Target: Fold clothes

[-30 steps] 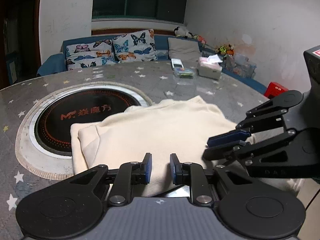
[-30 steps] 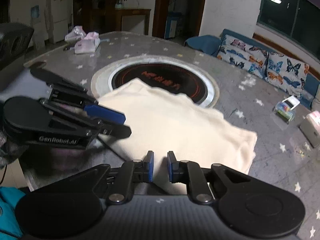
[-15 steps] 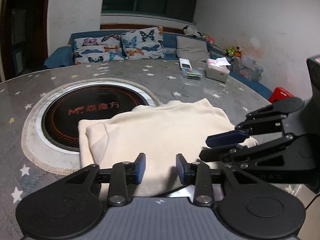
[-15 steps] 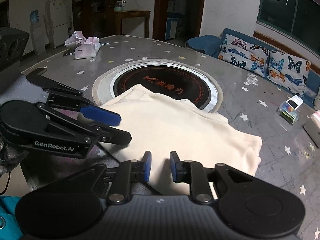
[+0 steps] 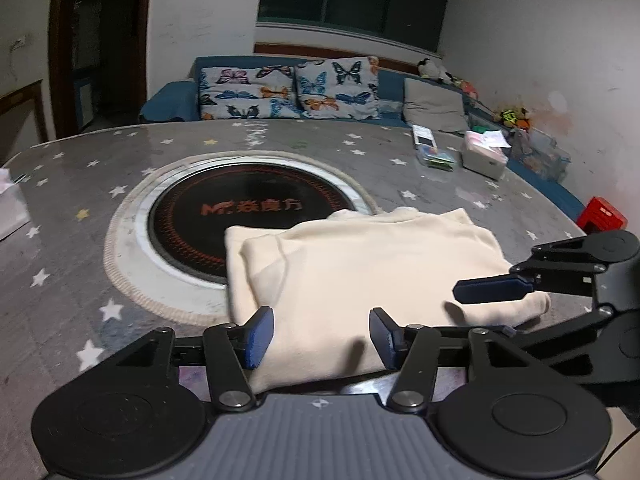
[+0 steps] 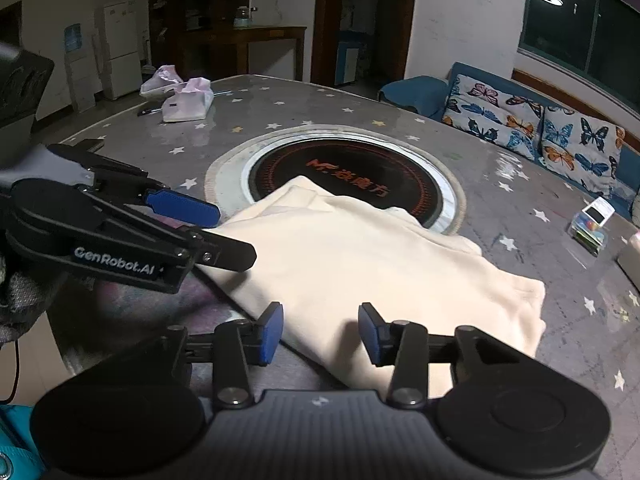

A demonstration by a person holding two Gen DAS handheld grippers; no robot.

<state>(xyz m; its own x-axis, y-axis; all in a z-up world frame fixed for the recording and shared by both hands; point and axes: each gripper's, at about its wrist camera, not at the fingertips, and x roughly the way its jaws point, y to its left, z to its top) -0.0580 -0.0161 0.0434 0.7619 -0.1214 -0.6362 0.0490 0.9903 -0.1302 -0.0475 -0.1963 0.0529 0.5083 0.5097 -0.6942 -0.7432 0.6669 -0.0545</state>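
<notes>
A: As the left wrist camera looks along its fingers, what shows?

B: A cream garment (image 5: 360, 268), folded into a rough rectangle, lies on a grey star-print table (image 5: 72, 208), its far edge overlapping a round black hob (image 5: 248, 220). The left gripper (image 5: 321, 334) has its 2 jaws wide apart, empty, over the garment's near edge. The right gripper (image 5: 496, 300) reaches in from the right.

A: And the right wrist camera?

B: The right gripper (image 6: 320, 334) is also spread apart and empty above the near edge of the garment (image 6: 360, 256). The left gripper (image 6: 200, 228) sits at the left, jaws parted. A butterfly-cushioned sofa (image 6: 540, 120) stands behind.
</notes>
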